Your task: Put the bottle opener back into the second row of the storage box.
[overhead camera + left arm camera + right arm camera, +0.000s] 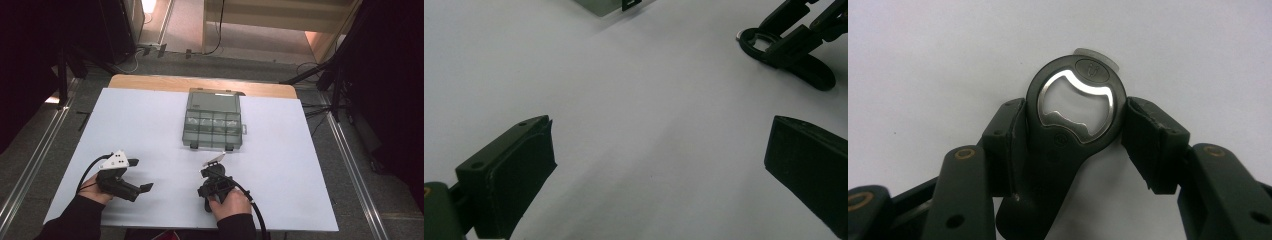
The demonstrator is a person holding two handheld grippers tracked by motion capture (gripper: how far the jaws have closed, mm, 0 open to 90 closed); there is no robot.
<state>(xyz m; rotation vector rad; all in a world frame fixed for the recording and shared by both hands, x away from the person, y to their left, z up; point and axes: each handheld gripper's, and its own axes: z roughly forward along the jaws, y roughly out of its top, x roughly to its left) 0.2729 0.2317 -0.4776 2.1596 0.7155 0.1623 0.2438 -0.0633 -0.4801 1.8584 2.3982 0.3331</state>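
High view: both grippers low on the white table [150,120], compartment box [213,121] beyond, lid shut. Left gripper view: left gripper [659,165] wide open, nothing between the pads. Right gripper view: right gripper [1073,135] clamped on the bottle opener's [1068,130] ring, flat on the table. Grasp step apparently done; next, probably a steady lift.

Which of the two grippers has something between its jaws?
The right gripper: its pads press on a black bottle opener. The left gripper stands open over bare sheet.

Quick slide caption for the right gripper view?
Right hand-held gripper shut on a bottle opener lying on the white table.
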